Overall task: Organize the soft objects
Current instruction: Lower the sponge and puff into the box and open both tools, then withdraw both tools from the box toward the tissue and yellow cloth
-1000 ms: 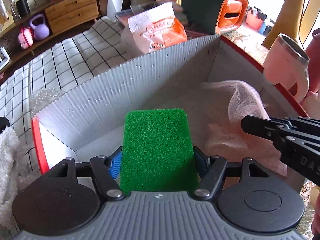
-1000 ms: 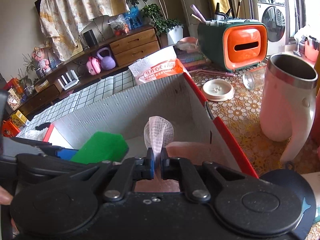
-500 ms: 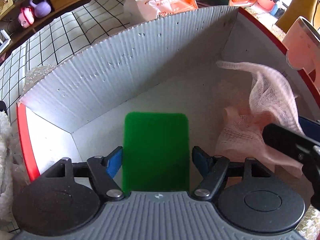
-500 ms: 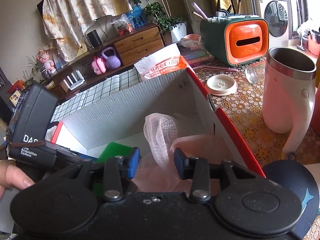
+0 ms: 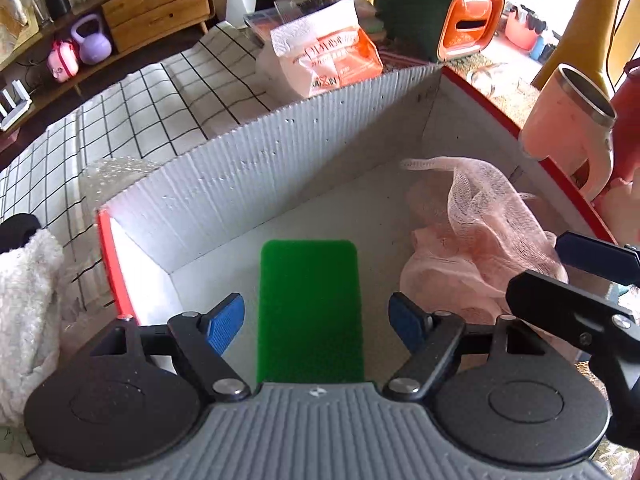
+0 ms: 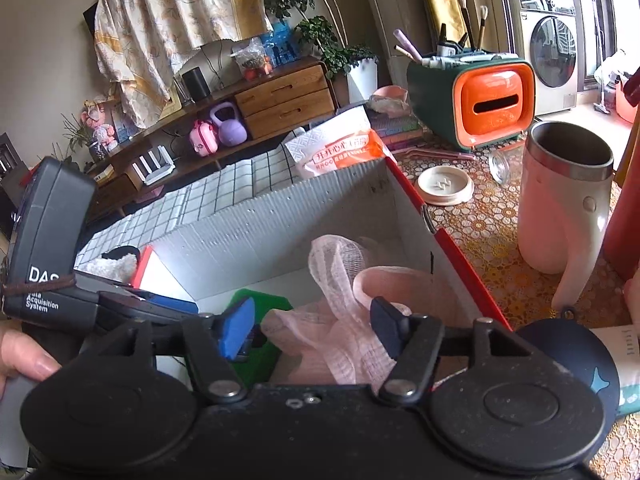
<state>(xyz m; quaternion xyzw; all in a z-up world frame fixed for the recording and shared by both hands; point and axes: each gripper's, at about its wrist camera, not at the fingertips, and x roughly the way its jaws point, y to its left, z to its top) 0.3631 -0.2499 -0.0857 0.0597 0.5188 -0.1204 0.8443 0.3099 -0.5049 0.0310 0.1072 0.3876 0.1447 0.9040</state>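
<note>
A green sponge (image 5: 310, 312) lies flat on the floor of a white corrugated box with red rims (image 5: 256, 176). My left gripper (image 5: 316, 322) is open above it, its blue pads clear of the sponge on both sides. A pink mesh cloth (image 5: 476, 240) lies crumpled in the box's right side. My right gripper (image 6: 314, 326) is open over that cloth (image 6: 344, 332), not gripping it. The sponge also shows in the right wrist view (image 6: 260, 308). The box wall shows there too (image 6: 280, 224).
A white fluffy towel (image 5: 28, 300) lies left of the box on a checked cloth (image 5: 132, 108). A pink cup (image 6: 564, 208), a tissue pack (image 5: 328, 56) and an orange-green organizer (image 6: 476, 100) stand around the box. A white dish (image 6: 444, 186) sits on the patterned tablecloth.
Both grippers opened. The left let go of the green sponge, which now lies on the box floor. The right let go of the pink mesh cloth and drew back.
</note>
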